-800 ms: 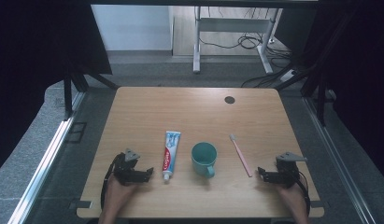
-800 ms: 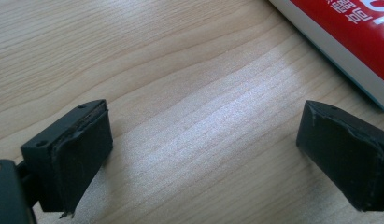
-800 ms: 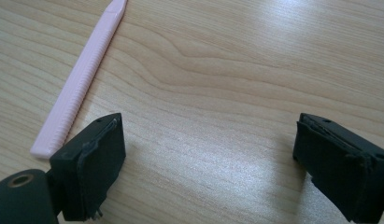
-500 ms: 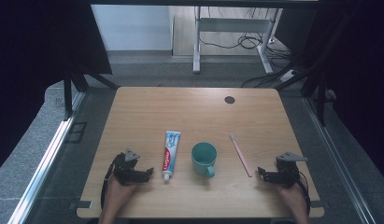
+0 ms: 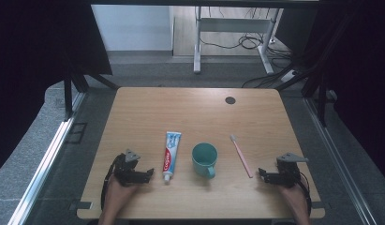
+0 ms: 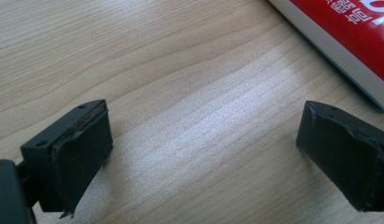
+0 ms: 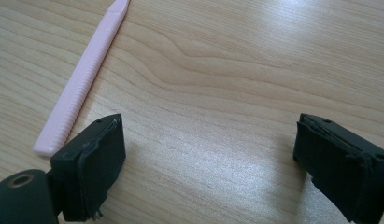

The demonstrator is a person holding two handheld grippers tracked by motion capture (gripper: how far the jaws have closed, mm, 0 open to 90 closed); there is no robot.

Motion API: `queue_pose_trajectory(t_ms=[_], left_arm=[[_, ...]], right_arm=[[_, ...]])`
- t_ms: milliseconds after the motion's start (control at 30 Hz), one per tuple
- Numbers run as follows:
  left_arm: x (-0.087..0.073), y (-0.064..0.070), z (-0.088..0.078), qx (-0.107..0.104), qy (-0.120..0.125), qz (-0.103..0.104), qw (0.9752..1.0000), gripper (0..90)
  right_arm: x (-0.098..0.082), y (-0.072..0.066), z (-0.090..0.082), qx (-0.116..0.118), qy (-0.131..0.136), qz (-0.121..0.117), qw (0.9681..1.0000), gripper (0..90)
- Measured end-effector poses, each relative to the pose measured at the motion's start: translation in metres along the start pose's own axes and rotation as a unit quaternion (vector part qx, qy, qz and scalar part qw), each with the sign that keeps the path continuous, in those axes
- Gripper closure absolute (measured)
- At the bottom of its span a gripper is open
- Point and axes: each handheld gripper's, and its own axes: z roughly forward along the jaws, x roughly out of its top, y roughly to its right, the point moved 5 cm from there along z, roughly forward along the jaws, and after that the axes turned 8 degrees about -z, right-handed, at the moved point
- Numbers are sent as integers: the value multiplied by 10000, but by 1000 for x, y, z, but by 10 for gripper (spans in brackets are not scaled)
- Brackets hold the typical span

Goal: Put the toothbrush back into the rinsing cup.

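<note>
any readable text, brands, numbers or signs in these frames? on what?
toothpaste tube: white lettering runs along its red band in the high view, too small to read.
toothpaste tube, left gripper view: white characters on the red, cut off at the frame's top edge, not readable.
cup, toothbrush, table: no text.

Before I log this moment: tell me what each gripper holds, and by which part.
Nothing is held. The left gripper stands open beside the toothpaste tube; the right gripper stands open near the pink toothbrush handle's end.
</note>
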Motion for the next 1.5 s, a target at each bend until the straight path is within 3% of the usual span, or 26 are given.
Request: queue_pose_trajectory(t_ms=[433, 833, 1500], left_arm=[[0, 0, 0, 5, -10, 12, 10000, 34], [0, 0, 0, 6, 6, -20, 10000, 34], [0, 1, 0, 22, 9, -38, 10000, 34]], right_arm=[[1, 0, -1, 41, 14, 36, 10000, 40], [10, -4, -6, 88, 12, -168, 9998, 0], [24, -3, -12, 211, 48, -285, 9994, 0]])
